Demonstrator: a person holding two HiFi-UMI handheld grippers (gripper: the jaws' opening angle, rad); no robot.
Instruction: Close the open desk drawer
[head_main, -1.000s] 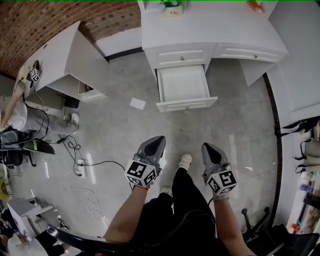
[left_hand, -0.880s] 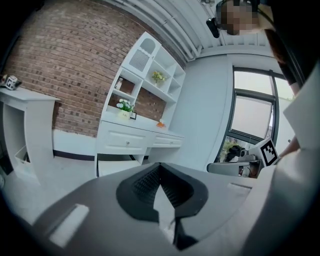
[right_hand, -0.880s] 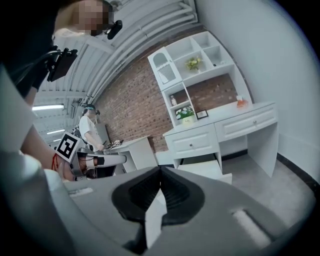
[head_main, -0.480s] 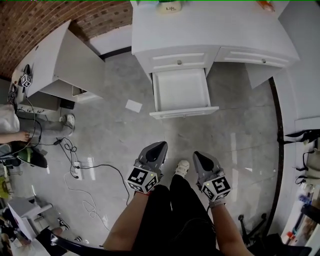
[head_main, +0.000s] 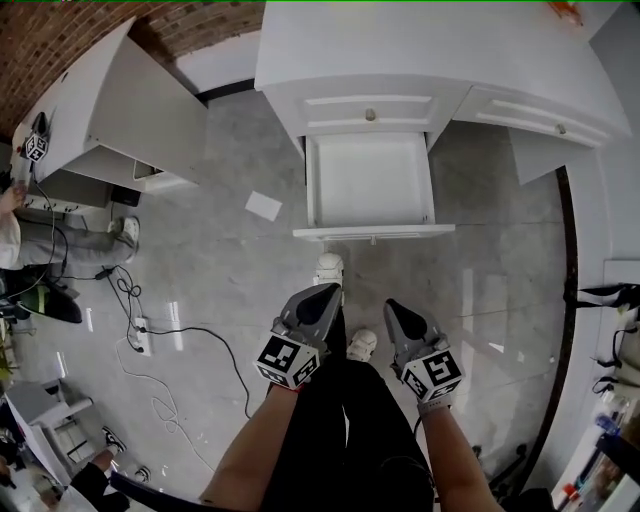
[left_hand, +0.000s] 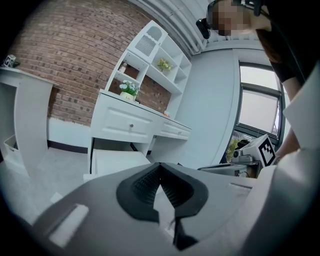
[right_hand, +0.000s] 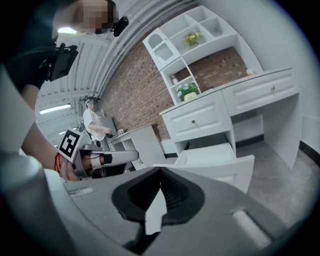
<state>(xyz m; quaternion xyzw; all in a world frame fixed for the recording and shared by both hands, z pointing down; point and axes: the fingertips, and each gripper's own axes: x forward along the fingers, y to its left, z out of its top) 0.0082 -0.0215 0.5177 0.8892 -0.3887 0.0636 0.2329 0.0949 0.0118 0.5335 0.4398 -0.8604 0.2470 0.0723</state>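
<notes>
Brickwork (head_main: 60, 40) shows at 10 o'clock in the head view, behind a side worktop (head_main: 95, 100). At 12 o'clock stands the white worktop (head_main: 420, 45). The drawer (head_main: 370, 185) below its middle is pulled out over the floor (head_main: 490, 290), with its bare white inside facing up and its front panel (head_main: 373, 232) turned toward the person. Just above it an upper drawer (head_main: 370, 108) with a round knob is shut, and so is a side drawer (head_main: 545, 118) at 2 o'clock.

The left tongs (head_main: 320, 292) are clenched, tips meeting with nothing between them, as the left gripper view shows plainly. The right tongs (head_main: 393, 307), just beside them at 3 o'clock, are likewise clenched and empty. Both point toward 12 o'clock and hang over the floor at 6 o'clock of the drawer, apart from its front panel. One shoe (head_main: 328, 268) stands between the left tongs and the panel. The other shoe (head_main: 362, 345) shows between the two tongs.

A paper (head_main: 264, 206) lies on the floor at 9 o'clock of the drawer. A cable (head_main: 200, 329) trails across the floor at 9 o'clock of the left tongs. In the left gripper view a plant (left_hand: 129, 89) sits on the worktop above the drawer, at 11 o'clock of the tips.
</notes>
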